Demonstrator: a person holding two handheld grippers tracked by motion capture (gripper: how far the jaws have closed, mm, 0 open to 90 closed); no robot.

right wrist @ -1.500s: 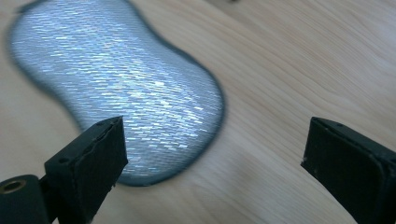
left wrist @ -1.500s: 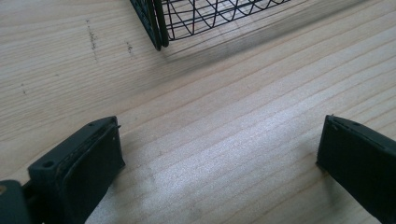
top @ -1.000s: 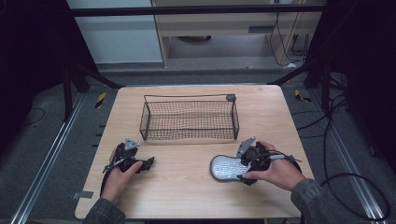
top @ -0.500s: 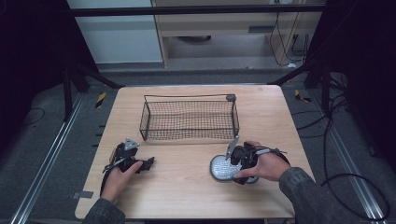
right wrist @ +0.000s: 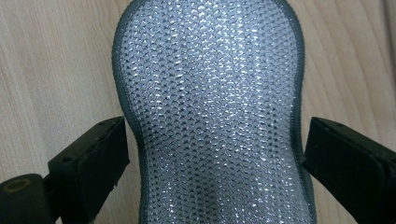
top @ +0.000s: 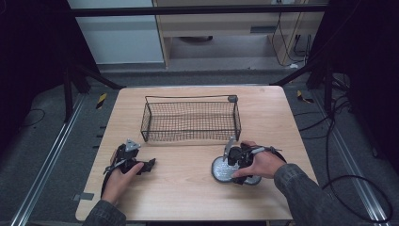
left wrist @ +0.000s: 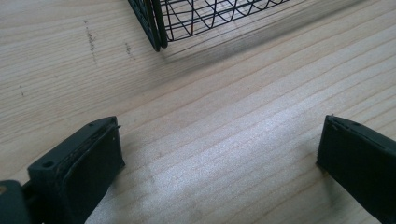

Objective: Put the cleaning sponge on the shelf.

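Scrubber pad: a silver, glittery mesh scrubber (right wrist: pixel 210 112) with a dark grey border and a waisted, hourglass outline lies flat on the wooden table (top: pixel 188 197), toward the near right corner.
Where it sits: in front of the wire basket's right end, apart from it, with bare wood between them in the high view (top: pixel 221 170).
Right gripper: here it is, the right gripper (right wrist: pixel 212 154) is down over the pad, one black jaw on each side of the narrow waist.
Right jaws: spread wide; the left jaw is just beside the pad's edge, the right jaw is at the edge, and I cannot tell whether either one touches.
Right hand: the person's hand (top: pixel 261 164) wraps the gripper body, a grey sleeve coming in from the near edge.
Left gripper: over on the near left side, the left gripper (left wrist: pixel 219 154) rests low over bare wood, pointing toward the basket's near left corner.
Left jaws: wide apart, nothing between them but table grain.
Left hand: the other hand (top: pixel 123 173) grips it, well apart from the pad.
Basket: a black wire basket (top: pixel 190 119) stands upright in the middle of the table, toward the far edge.
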